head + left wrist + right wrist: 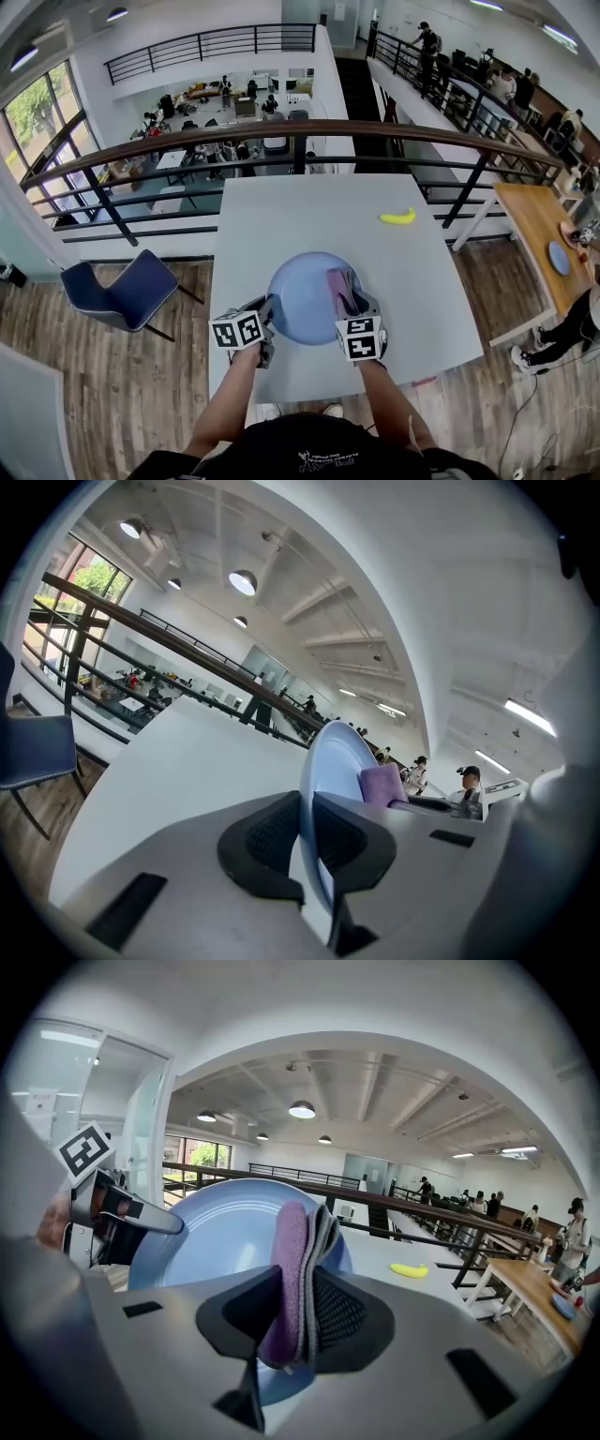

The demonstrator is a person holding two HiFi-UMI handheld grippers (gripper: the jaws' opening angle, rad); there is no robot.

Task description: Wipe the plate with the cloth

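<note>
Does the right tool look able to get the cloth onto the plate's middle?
Probably yes: the right tool, shut on the cloth, sits over the plate; its face is bare, and the left tool only grips the rim.

The table in front of me is a pale grey rectangle with a plain, smooth surface. Its far edge stands close along a dark railing, and its near edge is just before my body. Only two things are on it. A yellow banana lies flat near the right edge, in the far half, well apart from everything else. A round light blue plate is in the near half, about the middle between the left and right edges. I cannot tell if it rests flat on the surface or is tilted.
</note>
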